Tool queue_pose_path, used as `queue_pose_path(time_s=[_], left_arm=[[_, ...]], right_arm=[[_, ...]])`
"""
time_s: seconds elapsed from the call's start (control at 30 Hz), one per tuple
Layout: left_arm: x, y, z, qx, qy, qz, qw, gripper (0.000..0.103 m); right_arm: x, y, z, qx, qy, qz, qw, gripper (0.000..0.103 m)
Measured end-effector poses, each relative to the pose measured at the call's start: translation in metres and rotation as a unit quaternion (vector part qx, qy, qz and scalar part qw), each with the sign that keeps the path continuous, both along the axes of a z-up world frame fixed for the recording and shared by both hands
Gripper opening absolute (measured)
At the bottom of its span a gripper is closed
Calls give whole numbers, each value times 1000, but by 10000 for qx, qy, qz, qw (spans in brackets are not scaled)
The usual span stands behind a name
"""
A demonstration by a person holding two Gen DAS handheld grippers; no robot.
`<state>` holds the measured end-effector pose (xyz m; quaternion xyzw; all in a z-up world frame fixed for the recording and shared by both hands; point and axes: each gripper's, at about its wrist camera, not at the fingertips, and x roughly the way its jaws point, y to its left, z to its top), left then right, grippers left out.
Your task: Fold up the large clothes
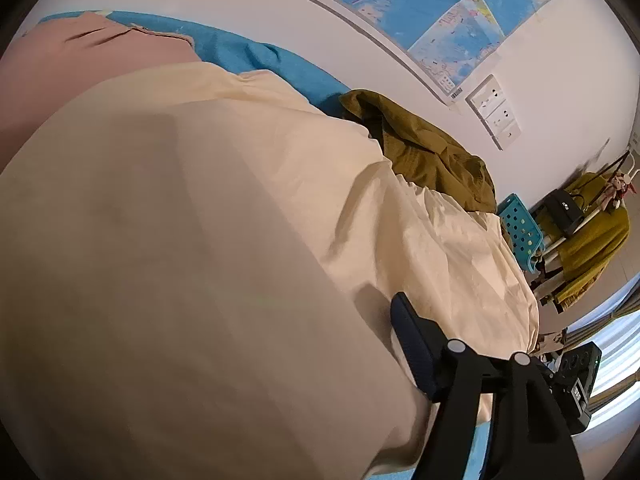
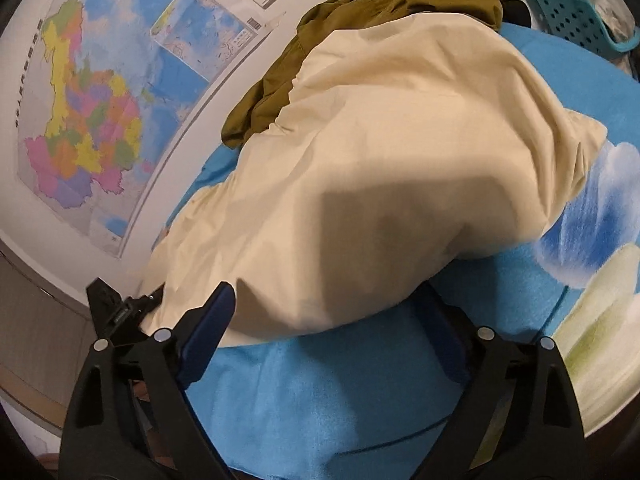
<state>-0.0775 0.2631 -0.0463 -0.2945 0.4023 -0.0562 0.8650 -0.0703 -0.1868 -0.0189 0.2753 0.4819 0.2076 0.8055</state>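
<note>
Fingers (image 2: 224,312) of the right gripper (image 2: 332,320) spread wide at the cream garment's (image 2: 360,160) 6 o'clock edge; left grip unclear; folding barely begun.

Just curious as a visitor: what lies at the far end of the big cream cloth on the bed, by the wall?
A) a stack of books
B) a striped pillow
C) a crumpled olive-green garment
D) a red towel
C: a crumpled olive-green garment lies bunched behind the cream cloth, partly under its far edge, near the wall.
</note>
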Motion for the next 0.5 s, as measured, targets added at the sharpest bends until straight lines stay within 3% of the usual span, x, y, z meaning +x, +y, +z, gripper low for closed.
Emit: queue_pose_path(time_s=[0.27,0.5], left_arm=[[-1,-1,0,25,-10,-41,10000,70],[0,-2,1,112,23,-114,9999,71]], right_arm=[[32,17,-4,-187,-216,-233,9993,89],[46,23,-5,-15,-270,-163,9995,87]])
